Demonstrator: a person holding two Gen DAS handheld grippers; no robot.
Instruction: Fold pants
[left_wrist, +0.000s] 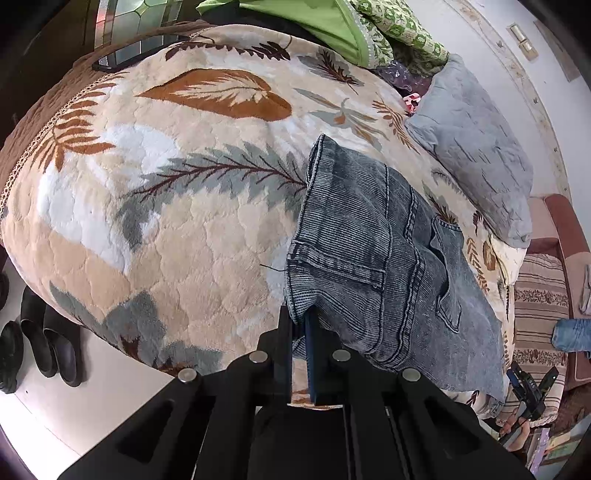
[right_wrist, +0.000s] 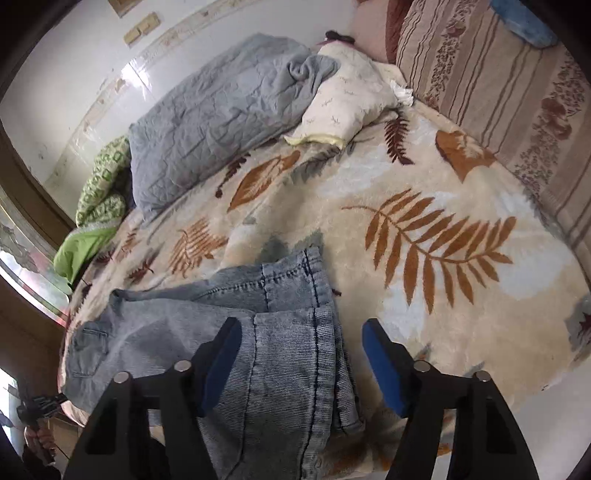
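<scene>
Left gripper (left_wrist: 300, 325) is clamped tight on the jeans (left_wrist: 373, 258), its two dark fingers pinching a corner of the washed grey-blue denim right at the tips, with almost no gap between them. From that pinch the jeans run forward and off to the right across the leaf-print blanket (left_wrist: 166, 206), a back pocket and heavy double stitching showing just ahead of the fingers. No label or brand tag readable on the denim from here.

Over on the other side, the right gripper (right_wrist: 301, 354) is spread wide, blue pads well apart, and the jeans (right_wrist: 280, 354) lie between the fingers without either pad visibly gripping them. The cloth looks doubled here, one hemmed layer lying on another just ahead of the tips, the rest trailing away to the left on the blanket (right_wrist: 424, 206).

Beyond the right gripper, a grey quilted pillow (right_wrist: 221, 114) sits far ahead and left, with a cream pillow (right_wrist: 347, 107) beside it touching its edge. Well left of the left gripper, down off the bed, a pair of black shoes (left_wrist: 48, 343) stands on the pale floor. No writing legible anywhere in either view.
</scene>
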